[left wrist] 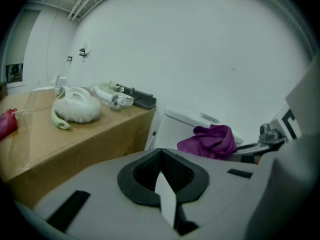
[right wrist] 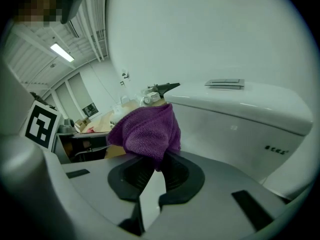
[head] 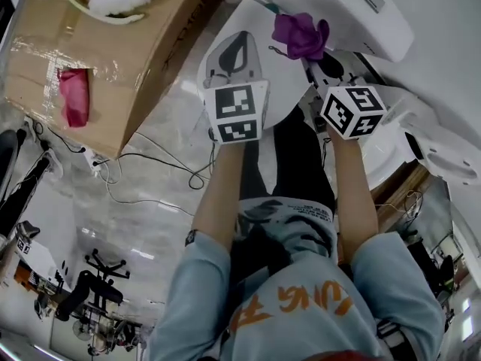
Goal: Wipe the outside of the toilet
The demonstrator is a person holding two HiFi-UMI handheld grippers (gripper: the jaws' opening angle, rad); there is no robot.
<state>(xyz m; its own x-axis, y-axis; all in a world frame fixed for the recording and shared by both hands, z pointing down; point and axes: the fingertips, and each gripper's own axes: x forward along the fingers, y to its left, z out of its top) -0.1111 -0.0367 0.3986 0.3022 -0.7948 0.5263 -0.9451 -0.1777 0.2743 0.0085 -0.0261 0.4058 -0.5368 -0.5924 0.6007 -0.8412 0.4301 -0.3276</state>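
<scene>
Pale glossy floor [head: 150, 224], cardboard box [head: 113, 51] at upper left | white toilet tank [head: 346, 6] at upper right of head view | right gripper [right wrist: 159, 166] jaws clamped on purple cloth [right wrist: 145, 129], held upper centre just beside toilet tank | left gripper [left wrist: 161, 159] jaws together, nothing between them, left of purple cloth

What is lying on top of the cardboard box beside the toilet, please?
A white fluffy duster, a red bag or cloth, clear-wrapped items and a dark tray. The cardboard box is closed, so its inside is hidden.
</scene>
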